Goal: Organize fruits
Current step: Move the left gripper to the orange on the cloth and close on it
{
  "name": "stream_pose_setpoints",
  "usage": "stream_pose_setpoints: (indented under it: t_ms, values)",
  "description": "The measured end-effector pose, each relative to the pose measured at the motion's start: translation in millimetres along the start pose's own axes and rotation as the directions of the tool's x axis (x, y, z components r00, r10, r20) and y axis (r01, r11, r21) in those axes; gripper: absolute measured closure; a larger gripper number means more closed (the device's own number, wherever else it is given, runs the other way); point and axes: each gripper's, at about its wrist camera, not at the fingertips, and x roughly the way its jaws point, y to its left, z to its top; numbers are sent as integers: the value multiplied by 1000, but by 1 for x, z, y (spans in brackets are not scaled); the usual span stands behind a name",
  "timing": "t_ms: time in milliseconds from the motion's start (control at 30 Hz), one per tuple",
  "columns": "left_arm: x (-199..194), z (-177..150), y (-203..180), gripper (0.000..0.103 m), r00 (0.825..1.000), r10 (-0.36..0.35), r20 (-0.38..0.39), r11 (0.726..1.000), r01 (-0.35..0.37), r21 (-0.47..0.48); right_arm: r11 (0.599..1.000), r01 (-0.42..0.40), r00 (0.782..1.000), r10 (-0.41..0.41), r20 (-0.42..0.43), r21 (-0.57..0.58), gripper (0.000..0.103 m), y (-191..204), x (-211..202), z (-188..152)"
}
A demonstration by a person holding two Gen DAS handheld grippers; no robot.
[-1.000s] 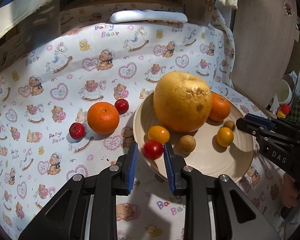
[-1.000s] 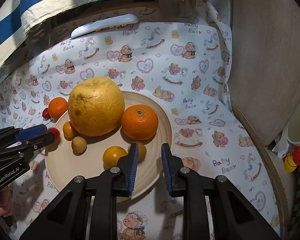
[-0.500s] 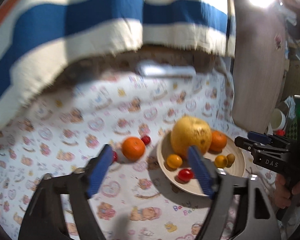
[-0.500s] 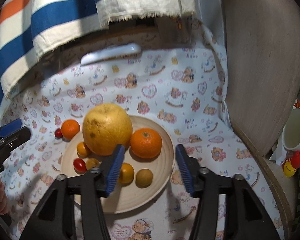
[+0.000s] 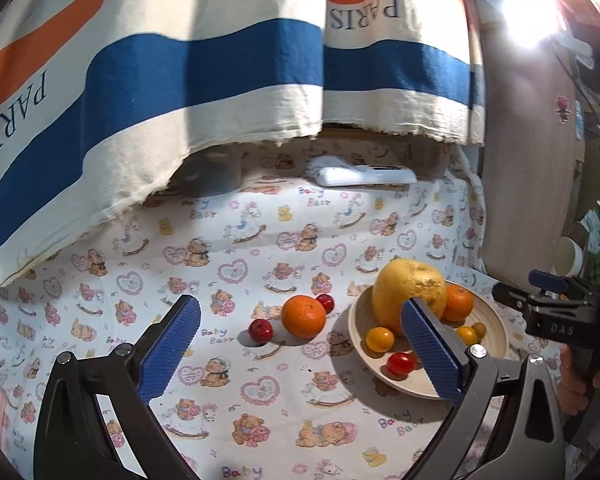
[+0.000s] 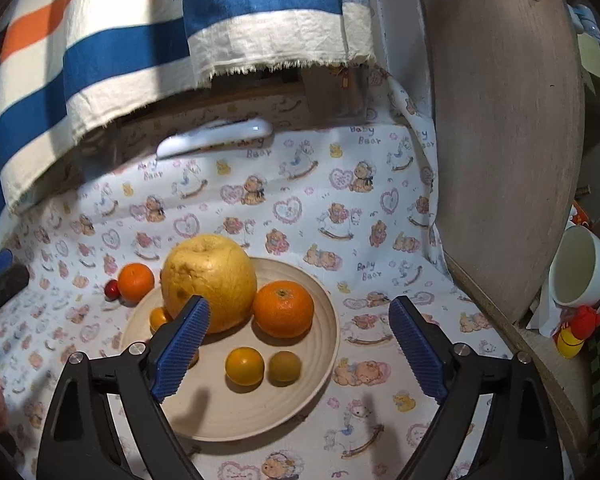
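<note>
- Bench (image 5: 260, 236) under a white cotton cloth printed with bears and hearts carries everything; the soft cover likely keeps round fruit from rolling.
- Pale wooden round bowl (image 6: 320, 344) sits toward the right of the bench as the gathering place, its raised rim holding the fruit in.
- Large yellow pomelo-like fruit (image 6: 210, 276) stands at the back of the bowl, touching the orange mandarin in the bowl (image 6: 283, 309); small fruit fills the front.
- Orange mandarin on the cloth (image 5: 303, 316) lies just left of the bowl, not yet gathered, and looks like a fair next pick.
- Left gripper (image 5: 300, 348), jaws just opened wide and empty, hangs over the cloth facing that mandarin; the red cherry tomato (image 5: 400, 363) lies free near the bowl's front rim.
- Right gripper (image 6: 298, 350), jaws likewise just spread and empty, hovers above the bowl's front, over the small yellow tomato (image 6: 245, 366) and the small brown round fruit (image 6: 285, 367).
- Two small dark-red round fruits (image 5: 261, 330) flank the loose mandarin, still outside.
</note>
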Motion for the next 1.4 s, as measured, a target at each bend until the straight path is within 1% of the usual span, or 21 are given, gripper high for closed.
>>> stream_pose_setpoints:
  t_ms: [100, 167, 267, 400, 500, 567, 600, 667, 733, 767, 833, 900, 933, 967, 1000, 1033, 1067, 1267, 1400]
  values:
    - [3, 1, 7, 3, 1000, 5, -5, 1000, -6, -21, 1000, -6, 1000, 6, 0, -6, 11, 2, 0, -1]
    - [6, 1, 11, 3, 1000, 25, -11, 1000, -26, -18, 1000, -9, 1000, 9, 17, -13, 11, 3, -2, -1]
    - [11, 1, 19, 3, 999, 31, -35, 999, -32, -28, 1000, -12, 999, 12, 35, -9, 11, 2, -5, 0]
    - [17, 0, 31, 3, 997, 34, -64, 999, -37, -36, 1000, -7, 1000, 8, 21, -9, 11, 2, -1, 0]
    - [20, -1, 39, 3, 996, 22, -84, 998, -26, -51, 1000, 0, 1000, 1, 15, -14, 11, 3, 1, -1]
    - [26, -1, 42, 3, 993, 2, -114, 998, -8, -55, 1000, 7, 1000, -6, 14, -21, 11, 4, 2, -2]
    - [31, -1, 42, 4, 990, -23, -143, 998, 14, -62, 1000, 10, 1000, -10, 14, -23, 11, 3, 2, -2]
    - [42, 1, 43, 12, 979, -71, -193, 995, 56, -85, 1000, 19, 1000, -19, 11, -25, 11, 3, 4, -2]
    - [52, 3, 41, 19, 969, -103, -223, 992, 83, -95, 999, 22, 1000, -22, 8, -28, 11, 3, 5, -2]
    - [57, 4, 39, 21, 965, -115, -235, 991, 96, -88, 999, 24, 1000, -24, 8, -29, 11, 4, 5, -2]
    - [68, 8, 33, 28, 960, -118, -256, 993, 106, -58, 999, 29, 1000, -29, 10, -29, 11, 3, 5, -2]
    - [81, 11, 26, 29, 951, -124, -282, 992, 122, -26, 999, 37, 999, -37, 12, -27, 11, 2, 5, -2]
    - [88, 11, 23, 29, 943, -135, -305, 990, 138, -12, 999, 44, 999, -44, 12, -23, 11, 1, 5, -2]
    - [97, 11, 19, 29, 929, -156, -336, 986, 166, 0, 998, 55, 998, -54, 10, -17, 11, 1, 6, -1]
    - [105, 11, 16, 33, 922, -157, -354, 985, 173, 14, 998, 66, 998, -66, 7, -13, 11, -1, 6, -2]
    - [110, 10, 13, 36, 925, -131, -357, 988, 151, 30, 997, 74, 997, -74, 2, -9, 11, -2, 7, -2]
    - [115, 10, 10, 36, 926, -109, -361, 990, 134, 45, 997, 76, 997, -76, 0, -7, 11, -3, 7, -2]
    - [143, -1, 5, 37, 902, -90, -422, 991, 121, 48, 994, 109, 994, -109, 13, -23, 11, -1, 5, -1]
    - [154, -8, 2, 41, 896, -80, -437, 993, 110, 44, 993, 113, 994, -113, 6, -34, 11, 0, 6, -2]
